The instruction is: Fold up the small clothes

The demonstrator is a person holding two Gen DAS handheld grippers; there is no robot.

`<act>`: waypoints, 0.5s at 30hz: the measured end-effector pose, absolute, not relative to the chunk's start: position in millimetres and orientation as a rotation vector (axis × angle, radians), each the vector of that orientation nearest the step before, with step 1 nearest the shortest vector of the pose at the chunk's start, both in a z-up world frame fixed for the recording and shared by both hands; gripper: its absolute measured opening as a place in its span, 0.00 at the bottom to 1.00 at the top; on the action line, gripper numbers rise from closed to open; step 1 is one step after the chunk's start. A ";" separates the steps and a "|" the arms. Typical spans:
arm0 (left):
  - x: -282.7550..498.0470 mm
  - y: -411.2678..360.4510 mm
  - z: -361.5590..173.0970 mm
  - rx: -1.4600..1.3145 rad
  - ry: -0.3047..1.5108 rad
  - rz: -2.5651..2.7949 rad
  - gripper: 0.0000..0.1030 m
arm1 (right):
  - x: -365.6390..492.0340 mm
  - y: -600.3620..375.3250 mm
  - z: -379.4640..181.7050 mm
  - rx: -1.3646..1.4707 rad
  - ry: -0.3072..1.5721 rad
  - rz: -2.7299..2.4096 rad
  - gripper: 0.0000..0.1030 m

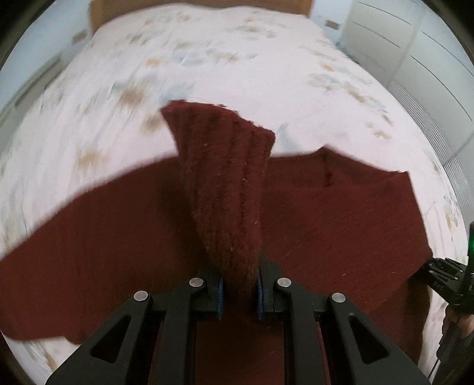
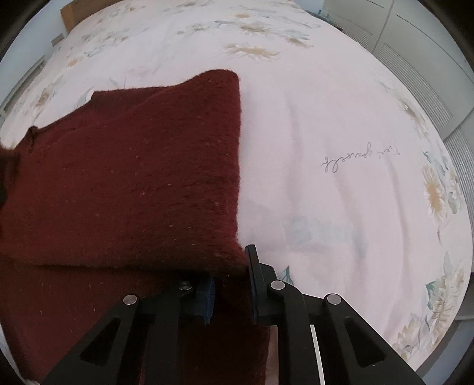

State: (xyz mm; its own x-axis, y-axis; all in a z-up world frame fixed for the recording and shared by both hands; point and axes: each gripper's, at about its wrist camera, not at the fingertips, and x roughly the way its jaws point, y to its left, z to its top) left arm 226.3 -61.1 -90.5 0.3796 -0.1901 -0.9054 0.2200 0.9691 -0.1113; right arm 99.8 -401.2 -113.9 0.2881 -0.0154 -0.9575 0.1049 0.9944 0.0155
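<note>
- Your left gripper (image 1: 239,291): jaws pinching a gathered, ribbed strip of the dark red knit garment (image 1: 311,219); the blue pads (image 1: 219,296) press it from both sides, and the strip stands up away from the camera between them.
- Your right gripper (image 2: 229,296): jaws closed on the near right corner of the same garment; a thick fold of cloth fills the gap between the blue pad (image 2: 208,296) and the opposite black finger.
- Garment, left wrist view: spread wide across the near part of the bed, flat beneath the raised strip, its far edge running unevenly from left to right.
- Garment, right wrist view: a doubled upper layer with a straight right edge, lying over a lower layer nearer the camera.
- Your right gripper also shows at the right edge of the left wrist view (image 1: 444,274), at the garment's edge.
- Bedspread (image 2: 340,133): pale pink with faded flower prints and a line of script, under the garment.
- Headboard (image 1: 97,13): wooden, at the far end.
- Wardrobe (image 1: 414,44): white, panelled, to the right of the bed.
</note>
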 end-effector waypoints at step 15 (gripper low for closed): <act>199.0 -10.6 -106.9 -0.104 1.213 -0.217 0.27 | 99.3 -406.2 -113.7 0.087 1.297 -0.061 0.18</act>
